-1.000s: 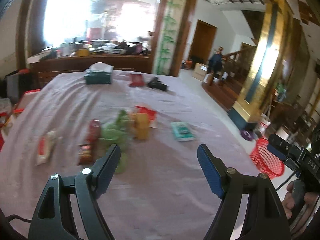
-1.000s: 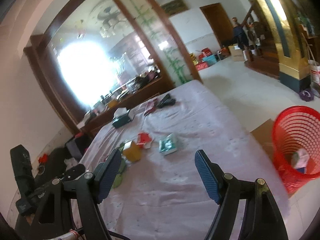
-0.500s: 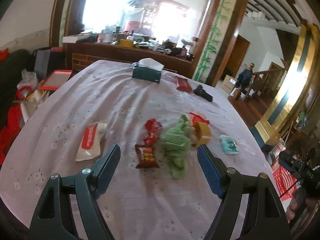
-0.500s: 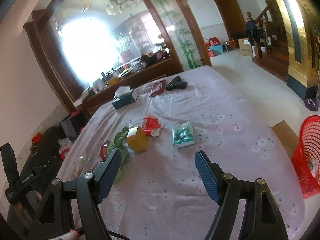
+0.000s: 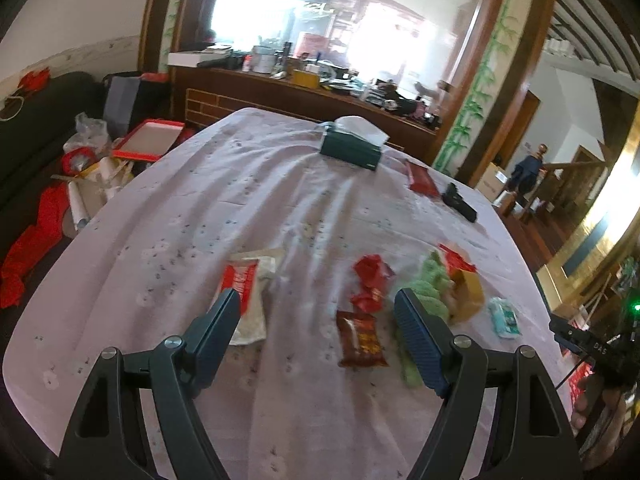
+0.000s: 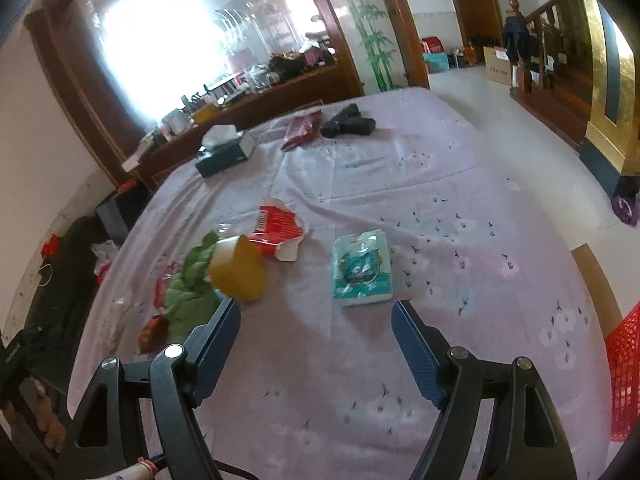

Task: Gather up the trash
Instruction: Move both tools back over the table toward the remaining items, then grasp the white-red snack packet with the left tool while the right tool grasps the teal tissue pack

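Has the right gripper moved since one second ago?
Yes. The right gripper swung left: the red basket, formerly well in view, now sits cut off at the right edge.

green tissue box (image 5: 351, 145), black pistol-shaped object (image 6: 349, 122), lilac tablecloth (image 5: 248, 184)

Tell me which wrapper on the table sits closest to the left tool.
The white pouch with the red label: it lies right against the left tool's own left finger. The brown snack packet sits between the fingers, farther ahead; the red wrapper is beyond.
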`<move>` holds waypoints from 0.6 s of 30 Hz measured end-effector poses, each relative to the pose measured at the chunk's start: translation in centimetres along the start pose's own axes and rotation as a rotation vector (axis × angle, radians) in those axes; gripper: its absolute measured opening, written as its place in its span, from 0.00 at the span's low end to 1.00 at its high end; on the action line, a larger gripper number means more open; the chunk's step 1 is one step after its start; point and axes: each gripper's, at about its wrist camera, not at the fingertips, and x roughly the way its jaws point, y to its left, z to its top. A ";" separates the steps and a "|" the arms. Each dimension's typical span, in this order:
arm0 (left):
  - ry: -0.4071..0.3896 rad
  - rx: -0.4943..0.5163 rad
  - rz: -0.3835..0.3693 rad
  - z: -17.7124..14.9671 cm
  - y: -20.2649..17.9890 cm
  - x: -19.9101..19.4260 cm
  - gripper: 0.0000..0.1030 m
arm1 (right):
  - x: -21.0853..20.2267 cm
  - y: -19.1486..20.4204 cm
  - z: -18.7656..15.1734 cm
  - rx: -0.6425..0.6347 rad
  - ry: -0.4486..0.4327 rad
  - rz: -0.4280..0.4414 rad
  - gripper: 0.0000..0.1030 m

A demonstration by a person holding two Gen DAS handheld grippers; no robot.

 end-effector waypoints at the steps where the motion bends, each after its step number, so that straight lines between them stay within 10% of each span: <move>1: 0.002 -0.005 0.009 0.2 0.4 0.2 0.75 | 0.5 -0.2 0.2 0.004 0.007 -0.003 0.79; 18: 0.159 -0.014 0.121 -0.7 4.0 7.0 0.75 | 8.8 -2.1 1.7 0.030 0.126 -0.085 0.79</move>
